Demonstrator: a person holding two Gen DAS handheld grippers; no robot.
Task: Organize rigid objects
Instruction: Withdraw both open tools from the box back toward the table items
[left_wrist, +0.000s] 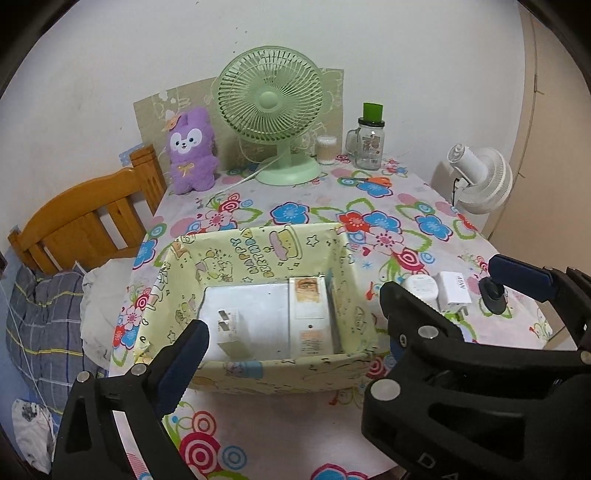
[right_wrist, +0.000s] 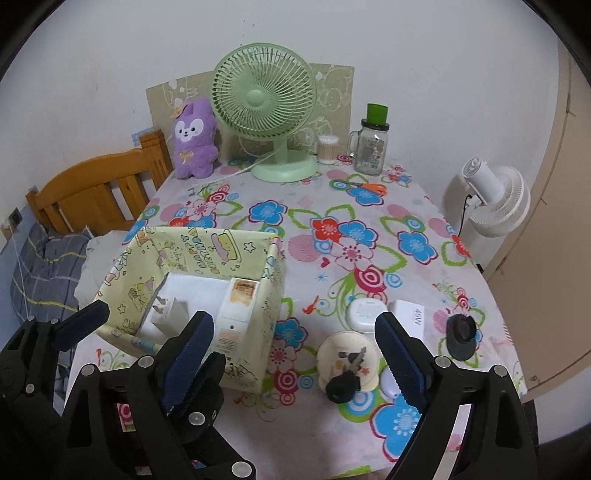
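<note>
Small rigid items wait beside yellow paper-covered box (right_wrist: 192, 273).
Right hand-held gripper (right_wrist: 291, 354), wide open and empty, is nearer the round cream disc (right_wrist: 349, 360) ahead; left hand-held gripper (left_wrist: 291, 332) gapes empty over the box.

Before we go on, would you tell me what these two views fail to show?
- Left wrist view: the right gripper hides part of the white 45W charger.
- Right wrist view: the right gripper finger covers the small white oval piece.
- Both: the tall white carton print is too small.
</note>
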